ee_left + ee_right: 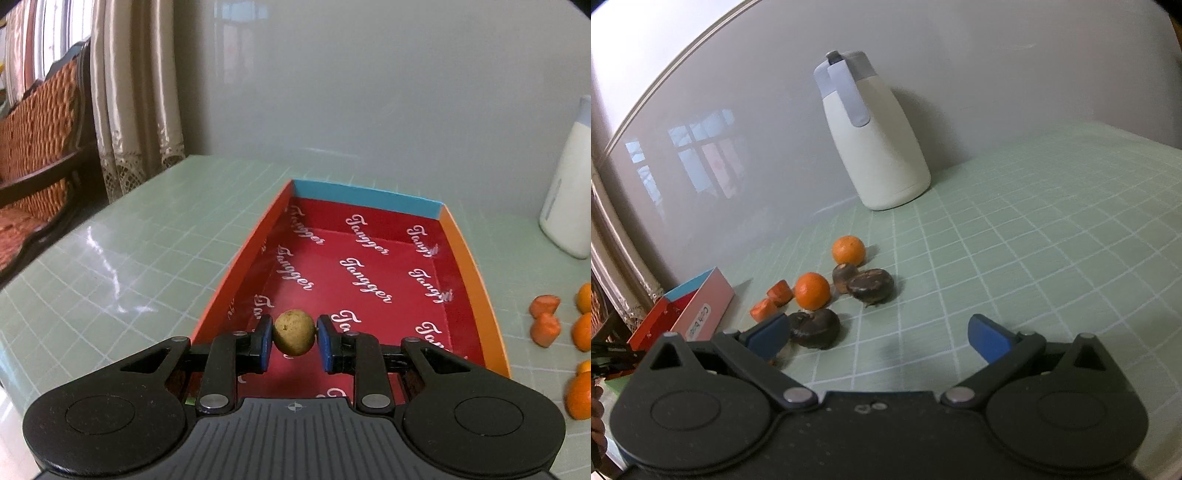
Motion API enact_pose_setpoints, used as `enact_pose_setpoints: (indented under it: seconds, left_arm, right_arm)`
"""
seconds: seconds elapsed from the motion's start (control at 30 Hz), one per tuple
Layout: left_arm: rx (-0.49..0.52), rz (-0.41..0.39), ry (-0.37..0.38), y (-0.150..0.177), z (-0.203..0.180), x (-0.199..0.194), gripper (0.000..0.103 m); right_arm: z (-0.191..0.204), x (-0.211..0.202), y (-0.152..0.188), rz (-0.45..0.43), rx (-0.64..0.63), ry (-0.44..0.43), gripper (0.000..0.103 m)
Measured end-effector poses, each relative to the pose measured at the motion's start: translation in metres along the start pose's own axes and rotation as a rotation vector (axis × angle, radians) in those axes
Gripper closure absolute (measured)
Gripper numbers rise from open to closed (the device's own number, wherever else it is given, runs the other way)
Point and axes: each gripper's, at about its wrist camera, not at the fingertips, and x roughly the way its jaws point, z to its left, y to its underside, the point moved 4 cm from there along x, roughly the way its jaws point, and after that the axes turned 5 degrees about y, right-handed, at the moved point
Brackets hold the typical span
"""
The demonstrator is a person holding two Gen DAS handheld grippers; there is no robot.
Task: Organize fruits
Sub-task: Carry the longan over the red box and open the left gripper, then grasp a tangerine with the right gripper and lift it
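Left gripper (294, 334) clenched on tan round fruit (294, 332) above red box (369, 280); right gripper (879, 332) spread wide, empty, right of box.

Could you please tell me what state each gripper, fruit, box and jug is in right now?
Left gripper: shut on the longan, above the box.
Right gripper: open, holding nothing.
Red box: open, nothing inside.
Tangerines: loose on the mat.
Water chestnuts: loose on the mat.
Thermos jug: upright, lid shut.

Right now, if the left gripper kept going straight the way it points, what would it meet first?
Probably the printed red floor of the open box; the left gripper, shut on a small round tan fruit, points down into it. Depth is unclear.
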Motion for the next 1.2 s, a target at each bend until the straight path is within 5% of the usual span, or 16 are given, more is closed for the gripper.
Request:
enact_pose_setpoints:
  seconds: [0.2, 0.23, 0.27, 0.37, 0.73, 1.2]
  left_arm:
    - [0.038, 0.010, -0.036, 0.003, -0.004, -0.001, 0.073]
    - [0.040, 0.007, -0.034, 0.003, -0.004, -0.003, 0.059]
    - [0.043, 0.000, -0.039, 0.003, -0.004, -0.006, 0.031]
    - [0.067, -0.057, -0.047, 0.003, -0.008, -0.018, 0.012]
    - [0.056, -0.155, -0.031, 0.007, 0.001, -0.072, 0.002]
    - [-0.029, -0.143, -0.093, 0.038, 0.058, -0.096, 0.000]
  right_arm:
    - [0.013, 0.004, 0.003, 0.008, -0.036, -0.027, 0.000]
    - [0.015, 0.004, 0.003, 0.006, -0.044, -0.032, 0.000]
    - [0.018, 0.003, 0.003, 0.003, -0.054, -0.035, 0.000]
    - [0.028, 0.002, 0.004, -0.009, -0.094, -0.045, 0.000]
    - [0.070, -0.001, 0.010, -0.055, -0.235, -0.114, 0.000]
    - [0.121, 0.011, 0.029, 0.007, -0.334, -0.193, 0.004]
